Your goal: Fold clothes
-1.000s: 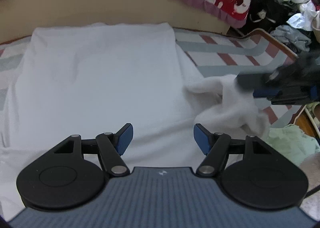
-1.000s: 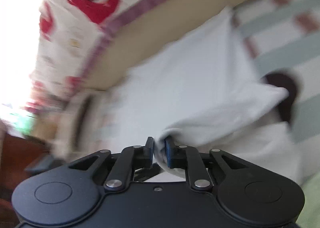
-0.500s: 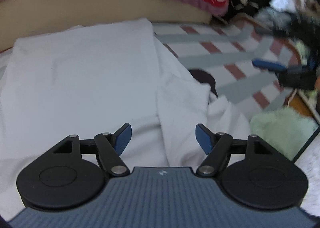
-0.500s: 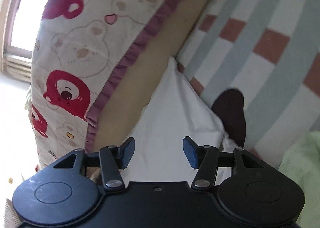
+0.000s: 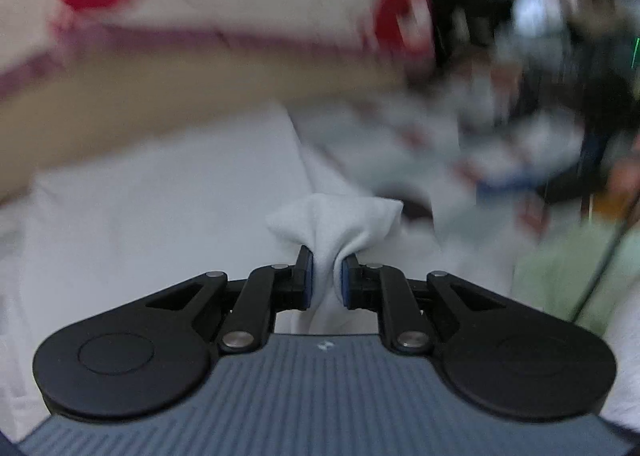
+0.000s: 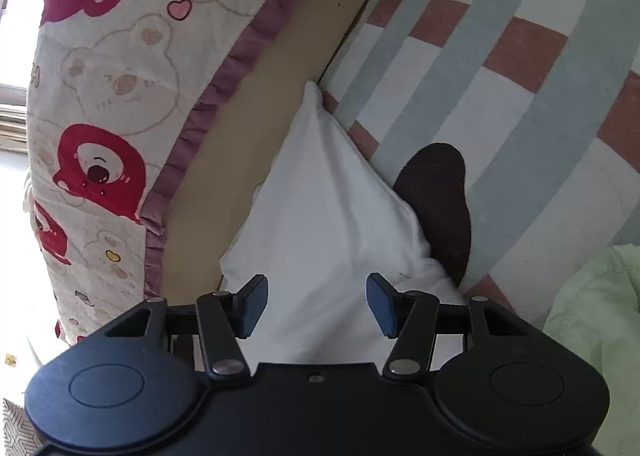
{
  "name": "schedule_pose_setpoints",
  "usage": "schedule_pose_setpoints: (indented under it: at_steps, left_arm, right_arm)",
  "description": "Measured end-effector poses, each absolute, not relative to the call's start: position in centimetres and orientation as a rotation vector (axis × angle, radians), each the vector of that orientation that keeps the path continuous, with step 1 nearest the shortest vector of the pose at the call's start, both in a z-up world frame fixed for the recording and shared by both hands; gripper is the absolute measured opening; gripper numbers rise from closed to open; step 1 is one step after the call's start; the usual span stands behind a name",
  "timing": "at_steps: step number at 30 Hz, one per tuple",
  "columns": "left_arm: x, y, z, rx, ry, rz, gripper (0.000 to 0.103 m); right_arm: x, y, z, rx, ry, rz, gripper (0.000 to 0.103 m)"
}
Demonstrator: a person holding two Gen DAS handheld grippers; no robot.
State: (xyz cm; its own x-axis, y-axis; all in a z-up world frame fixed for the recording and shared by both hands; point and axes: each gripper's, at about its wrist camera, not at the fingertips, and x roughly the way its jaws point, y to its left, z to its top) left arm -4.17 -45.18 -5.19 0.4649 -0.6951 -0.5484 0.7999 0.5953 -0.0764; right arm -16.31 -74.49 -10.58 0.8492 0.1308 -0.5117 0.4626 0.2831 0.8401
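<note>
The left claw (image 5: 325,280) is closing, and a bunched fold of the white cotton garment (image 5: 160,216) is pinched between its blue pads (image 5: 306,280). One second ago this claw stood wide above the flat cloth, with nothing between its fingers. The pinched fold rises to 12 o'clock of the pads, as a crumpled peak. The rest of the garment spreads to 9 o'clock across the bed. The left view is now heavily blurred; a second ago it was sharp.

The right claw (image 6: 318,306) stands wide, with nothing held. The white garment lies below and between its blue fingers (image 6: 380,304), which do not press on it. One second ago this claw was clamped on a fold of the same garment; that fold has since been released.

In the right view, the garment tapers to a point at 12 o'clock, against the tan bed edge (image 6: 256,104). A dark brown oval patch (image 6: 440,200) lies just beside the garment at 2 o'clock, on the grey, white and rust checked sheet (image 6: 520,76). The cream bear-print quilt with purple frill (image 6: 120,76) hangs at 10 o'clock. A pale green cloth (image 6: 600,316) lies at 3 o'clock.
</note>
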Motion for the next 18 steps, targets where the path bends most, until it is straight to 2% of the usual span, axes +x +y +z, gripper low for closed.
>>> schedule_pose_setpoints:
  at_steps: [3, 5, 8, 12, 15, 18]
  left_arm:
    - [-2.4, -42.1, -6.2, 0.147, 0.651, -0.788, 0.018]
    - [-0.6, -40.9, -9.0, 0.117, 0.804, -0.725, 0.018]
    - [0.6, -38.6, -11.6, 0.037, 0.904, -0.649, 0.014]
    - [1.1, -37.6, -9.9, 0.056, 0.814, -0.648, 0.011]
    - [1.9, -36.3, -8.9, 0.034, 0.783, -0.641, 0.011]
    - [2.7, -35.6, -8.8, 0.001, 0.796, -0.637, 0.011]
  right_arm:
    - [-16.1, -74.8, -11.1, 1.305, 0.577, -0.261, 0.061]
    - [-15.9, -75.0, -11.5, 1.313, 0.600, -0.286, 0.061]
    - [-15.9, -74.9, -11.6, 1.298, 0.622, -0.341, 0.061]
    - [-15.5, -74.2, -10.3, 1.188, 0.667, -0.365, 0.060]
    - [-13.9, -72.7, -7.6, 0.907, 0.832, -0.304, 0.060]
    - [-12.3, -68.9, -4.5, 0.504, 1.037, -0.201, 0.060]
